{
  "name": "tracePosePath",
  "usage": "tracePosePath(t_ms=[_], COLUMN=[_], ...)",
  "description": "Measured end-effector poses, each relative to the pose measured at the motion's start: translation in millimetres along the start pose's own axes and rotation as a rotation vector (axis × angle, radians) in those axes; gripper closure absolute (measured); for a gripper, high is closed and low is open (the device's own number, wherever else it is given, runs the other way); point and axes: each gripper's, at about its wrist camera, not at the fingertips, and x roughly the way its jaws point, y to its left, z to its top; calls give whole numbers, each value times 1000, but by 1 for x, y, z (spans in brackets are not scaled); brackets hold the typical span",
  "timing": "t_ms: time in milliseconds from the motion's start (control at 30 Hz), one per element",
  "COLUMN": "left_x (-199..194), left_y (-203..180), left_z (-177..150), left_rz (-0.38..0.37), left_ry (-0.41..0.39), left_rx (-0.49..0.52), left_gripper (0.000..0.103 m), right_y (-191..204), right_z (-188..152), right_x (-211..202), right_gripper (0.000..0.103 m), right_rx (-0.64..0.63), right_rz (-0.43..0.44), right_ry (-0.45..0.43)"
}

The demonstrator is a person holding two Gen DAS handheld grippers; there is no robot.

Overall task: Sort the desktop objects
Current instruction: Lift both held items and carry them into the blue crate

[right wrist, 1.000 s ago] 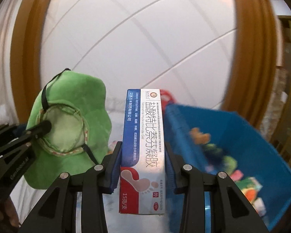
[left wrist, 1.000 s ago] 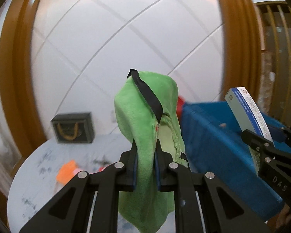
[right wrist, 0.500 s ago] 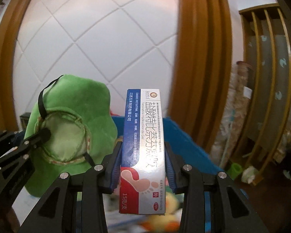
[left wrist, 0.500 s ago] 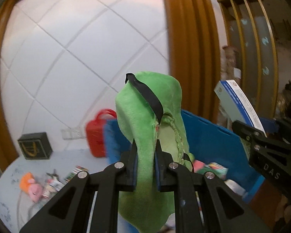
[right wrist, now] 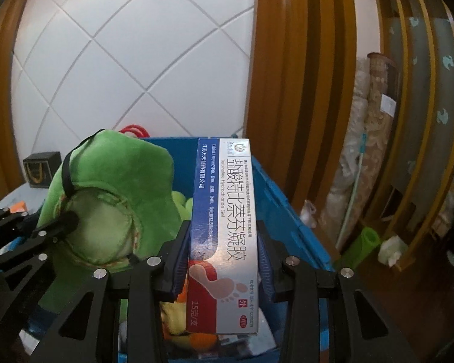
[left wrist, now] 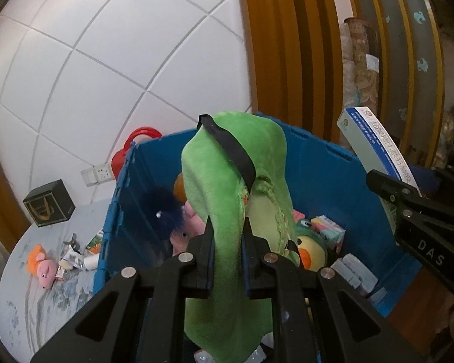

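My left gripper is shut on a green plush hat with a black strap, held upright above the open blue bin. My right gripper is shut on a blue, white and red medicine box, also above the blue bin. The hat shows at the left of the right wrist view, the box at the right of the left wrist view. The bin holds several plush toys and small boxes.
A round pale table at the left carries a pink and orange plush, small packets and a black gift box. A red bag stands behind the bin. Wooden pillars and shelving stand at the right.
Both grippers have swung right and tilted down with their loads. The bin's inside with its toys has come into view below them; the table has slid off to the left.
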Motion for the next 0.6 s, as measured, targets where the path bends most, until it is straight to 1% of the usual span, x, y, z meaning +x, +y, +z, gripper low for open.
tracePosePath(t_ms=[100, 133, 200, 267, 300, 333, 367, 433, 467, 500, 600], left_x=[7, 8, 11, 10, 8, 5, 3, 1, -1, -3, -9], left_y=[1, 0, 0, 1, 1, 2, 2, 5, 6, 7, 13], left_z=[-3, -3, -5, -7, -7, -7, -7, -7, -6, -7, -8], left_rz=[3, 1, -5, -1, 3, 8, 5, 1, 3, 5, -9], left_ry=[23, 32, 48, 48, 40, 30, 24, 23, 21, 20, 3], left_rx=[-3, -6, -14, -15, -16, -20, -22, -26, -28, -29, -38], left_gripper=[87, 84, 71, 44, 39, 33, 30, 28, 28, 28, 28], right_y=[-4, -2, -2, -4, -5, -5, -5, -5, -5, -4, 0], right_z=[-4, -6, -9, -12, -13, -14, -15, -16, -16, -16, -15], right_x=[6, 5, 8, 9, 8, 8, 7, 5, 3, 1, -5], right_gripper=[64, 64, 63, 57, 48, 37, 31, 9, 4, 0, 0], right_rx=[-20, -26, -35, -33, -35, -37, -40, -46, -46, -47, -52], right_rz=[-7, -1, -5, -18, -20, -20, -25, -36, -42, -47, -43], right_ry=[11, 16, 28, 31, 32, 32, 32, 27, 22, 22, 24])
